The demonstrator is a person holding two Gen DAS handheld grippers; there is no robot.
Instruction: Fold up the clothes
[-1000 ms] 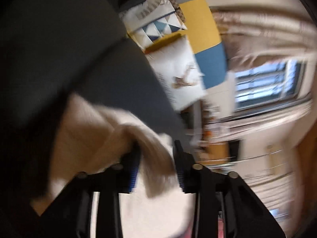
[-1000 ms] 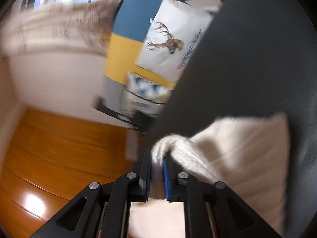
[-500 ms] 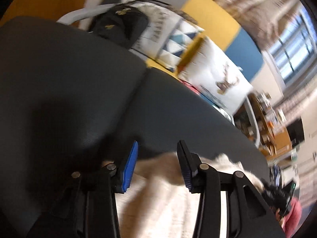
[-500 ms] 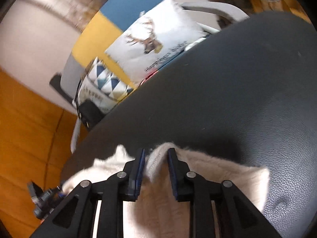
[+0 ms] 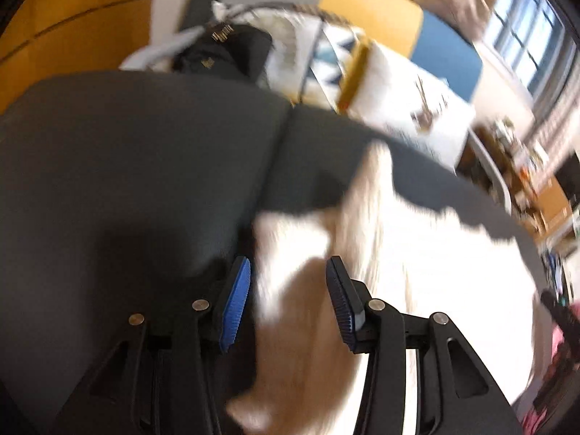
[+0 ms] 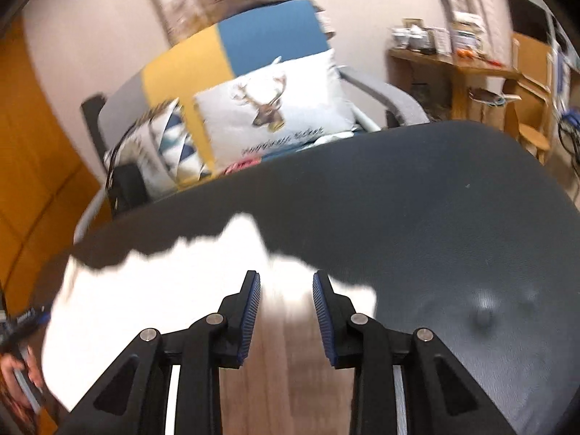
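Note:
A cream knit garment (image 5: 417, 253) lies spread on the dark grey padded surface (image 5: 145, 166); motion blurs it in both views. My left gripper (image 5: 288, 301) hovers over the garment's left edge. Its jaws are opening, with a corner of cloth between them that the blue pads (image 5: 235, 301) do not press. In the right wrist view the garment (image 6: 152, 282) reaches the dark surface (image 6: 435, 195) near its far edge. My right gripper (image 6: 286, 311) stands above the cloth's right part with jaws opening; cloth shows in the gap, untouched by the pads (image 6: 250, 311).
Behind the surface stands a grey, yellow and blue sofa (image 6: 261, 40) with a deer cushion (image 6: 275, 112) and a triangle-patterned cushion (image 6: 170, 145). A black bag (image 5: 224, 54) sits at its left end. A wooden desk (image 6: 467, 69) is far right, and wooden flooring (image 5: 72, 29) far left.
Both grippers were shut on raised folds of the garment; they have let go and stand apart. The cloth has dropped flat onto the dark surface, and both views have rolled towards level.

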